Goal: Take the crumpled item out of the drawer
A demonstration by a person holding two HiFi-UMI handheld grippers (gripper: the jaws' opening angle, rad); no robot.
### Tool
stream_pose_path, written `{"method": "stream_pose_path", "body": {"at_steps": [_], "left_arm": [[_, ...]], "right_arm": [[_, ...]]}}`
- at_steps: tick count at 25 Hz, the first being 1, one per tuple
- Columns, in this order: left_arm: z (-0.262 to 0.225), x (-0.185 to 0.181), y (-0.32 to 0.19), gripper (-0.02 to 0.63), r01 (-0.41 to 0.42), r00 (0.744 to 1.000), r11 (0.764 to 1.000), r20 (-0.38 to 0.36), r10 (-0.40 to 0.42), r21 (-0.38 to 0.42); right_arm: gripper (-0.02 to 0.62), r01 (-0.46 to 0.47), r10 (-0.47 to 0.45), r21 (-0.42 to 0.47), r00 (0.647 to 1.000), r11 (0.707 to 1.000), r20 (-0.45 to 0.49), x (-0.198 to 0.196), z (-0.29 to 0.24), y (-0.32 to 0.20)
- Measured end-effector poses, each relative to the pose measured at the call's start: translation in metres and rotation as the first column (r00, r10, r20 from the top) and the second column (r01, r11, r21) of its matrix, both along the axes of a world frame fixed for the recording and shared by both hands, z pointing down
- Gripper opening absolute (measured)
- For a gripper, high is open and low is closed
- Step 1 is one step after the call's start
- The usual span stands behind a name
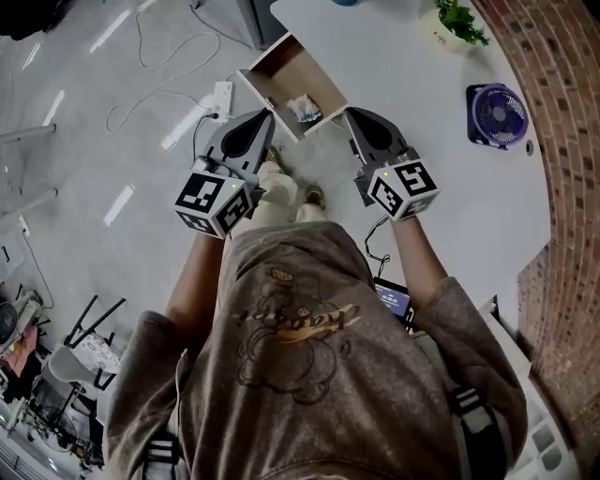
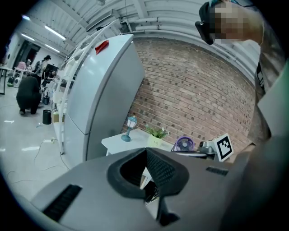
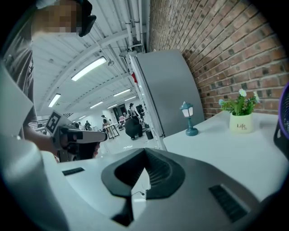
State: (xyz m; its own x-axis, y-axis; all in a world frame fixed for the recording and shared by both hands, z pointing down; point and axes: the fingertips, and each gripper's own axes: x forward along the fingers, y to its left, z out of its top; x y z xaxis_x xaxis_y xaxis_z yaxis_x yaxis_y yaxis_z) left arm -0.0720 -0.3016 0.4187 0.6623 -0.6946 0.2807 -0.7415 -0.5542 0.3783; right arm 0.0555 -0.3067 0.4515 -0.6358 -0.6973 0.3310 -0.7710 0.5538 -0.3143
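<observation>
Head view: left gripper (image 1: 265, 118) and right gripper (image 1: 350, 116), jaws pressed together and empty, flank the open drawer (image 1: 279, 77); entering closed could shove the crumpled item (image 1: 305, 109) deeper.

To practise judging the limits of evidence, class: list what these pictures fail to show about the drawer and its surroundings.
Crumpled item: head view, too small to tell its material.
Drawer: both gripper views, covered by the bodies of the left gripper and the right gripper.
Lamp: head view, cut off by the top edge.
</observation>
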Motion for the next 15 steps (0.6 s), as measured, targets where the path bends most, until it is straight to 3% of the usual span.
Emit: {"method": "stream_pose_path", "body": {"at_steps": [15], "left_arm": [[0.069,0.010,-0.051,0.008,-0.096,0.995,0.993,-0.024,0.094,-0.064]], "right_arm": [[-0.003,-0.034,0.033,-0.029,0.999,0.999,-0.026,-0.010,0.048,-0.035]]}}
